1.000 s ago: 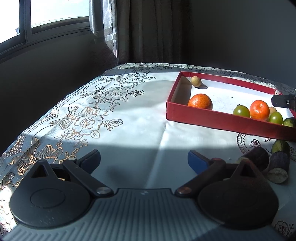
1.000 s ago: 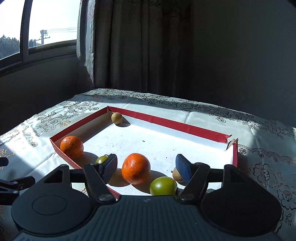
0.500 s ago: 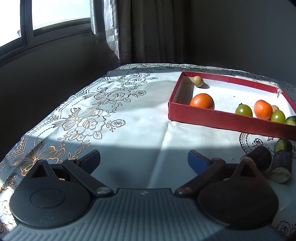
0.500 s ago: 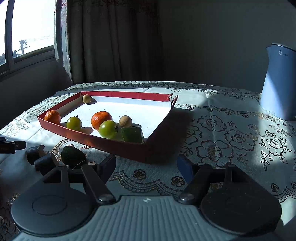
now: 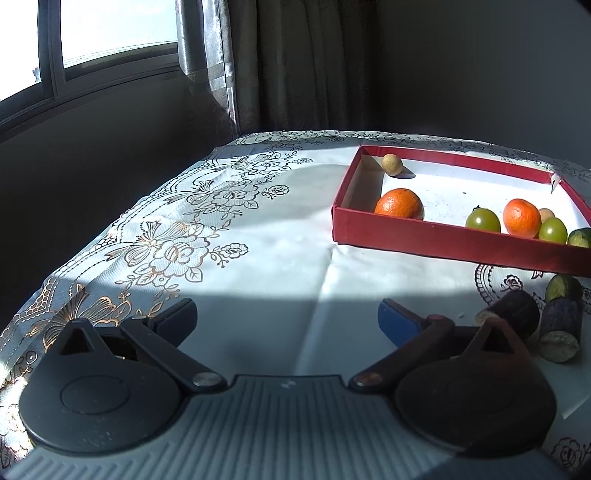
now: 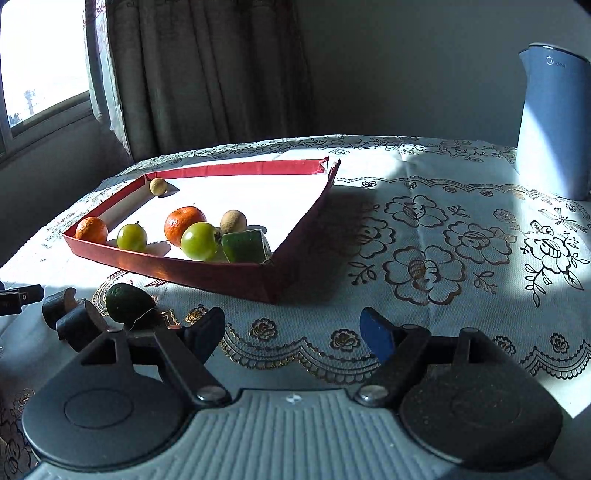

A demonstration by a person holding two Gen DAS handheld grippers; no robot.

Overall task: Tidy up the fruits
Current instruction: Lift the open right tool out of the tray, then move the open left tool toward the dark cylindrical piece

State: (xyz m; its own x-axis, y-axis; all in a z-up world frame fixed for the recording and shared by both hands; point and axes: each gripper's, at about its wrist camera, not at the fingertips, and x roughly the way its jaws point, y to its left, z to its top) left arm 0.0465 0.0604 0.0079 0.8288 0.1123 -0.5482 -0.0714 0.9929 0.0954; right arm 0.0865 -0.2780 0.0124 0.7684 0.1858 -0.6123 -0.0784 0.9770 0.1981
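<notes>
Floral tablecloth [image 6: 424, 236], white with gold and dark flower print, covering the table. Blue-grey kettle [image 6: 552, 122] standing on its far right edge. Dark curtain [image 5: 295, 62] hanging beside a sunlit window [image 5: 110, 29].

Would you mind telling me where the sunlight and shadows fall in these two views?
Left wrist view: sun lights the red tray and cloth, while the near strip lies shaded. Right wrist view: the tray floor is glaringly bright, its wall shades the cloth, and the kettle stands dim.
</notes>
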